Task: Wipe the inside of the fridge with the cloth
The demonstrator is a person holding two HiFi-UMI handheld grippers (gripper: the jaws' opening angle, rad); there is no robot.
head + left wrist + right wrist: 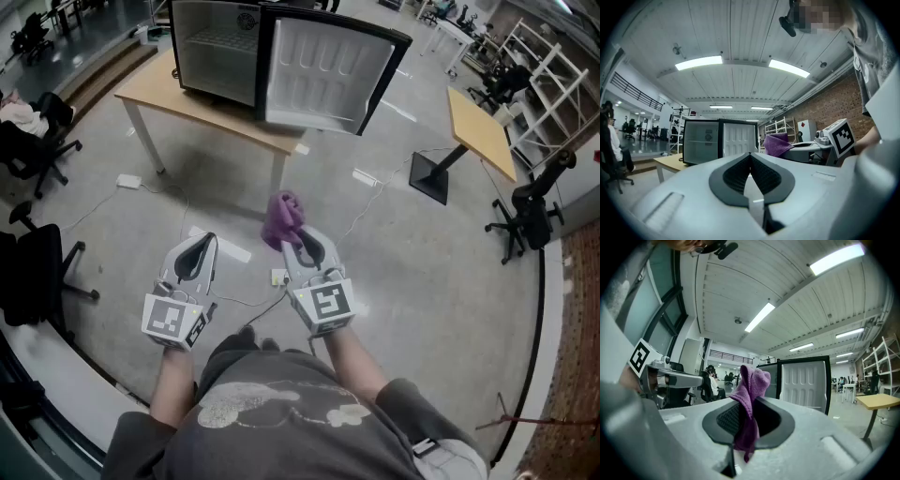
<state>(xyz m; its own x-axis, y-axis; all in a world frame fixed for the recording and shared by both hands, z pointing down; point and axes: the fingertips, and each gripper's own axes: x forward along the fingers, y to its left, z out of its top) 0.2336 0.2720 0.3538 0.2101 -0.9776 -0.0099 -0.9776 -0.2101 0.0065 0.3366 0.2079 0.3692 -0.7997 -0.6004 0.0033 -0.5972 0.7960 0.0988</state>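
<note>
Wiping is not yet beginning: in the head view the boxy fridge point(216, 47) is standing open at the top of the frame, well apart from the purple cloth point(282, 217) at centre. In the left gripper view the left gripper point(750, 157) is pressing ribbed jaws together on nothing; in the right gripper view the right gripper point(749, 411) is pinching the soft, crumpled cloth.

No writing can be read anywhere. In the head view, the marker cube point(174, 321) on the left gripper point(208, 240) and the marker cube point(324, 305) on the right gripper point(291, 234) carry black-and-white square code patterns, not letters. The pale print point(281, 405) on the person's grey shirt shows no legible words. At the right of the left gripper view, a small red diamond sign on a white cabinet point(806, 130) is too small to read.
</note>
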